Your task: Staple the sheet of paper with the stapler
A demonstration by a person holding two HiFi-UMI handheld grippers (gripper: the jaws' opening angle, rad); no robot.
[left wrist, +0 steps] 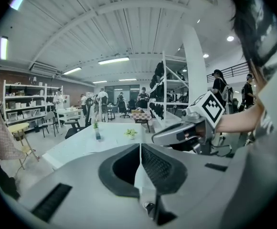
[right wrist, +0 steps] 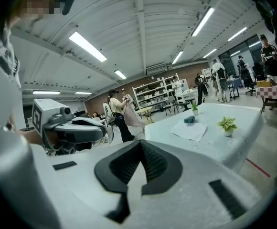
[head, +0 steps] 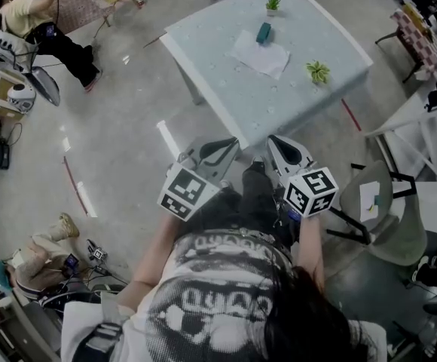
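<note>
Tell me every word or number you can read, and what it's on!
No text here can be read.
Shirt: a print that looks like letters, too blurred to read.
Left cube, right cube: black square patterns, no words.
Paper: looks blank from here.

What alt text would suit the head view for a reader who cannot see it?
A person holds the shut, empty left tongs and right tongs short of a table. On it lie a sheet of paper, a teal stapler and two potted plants.
</note>
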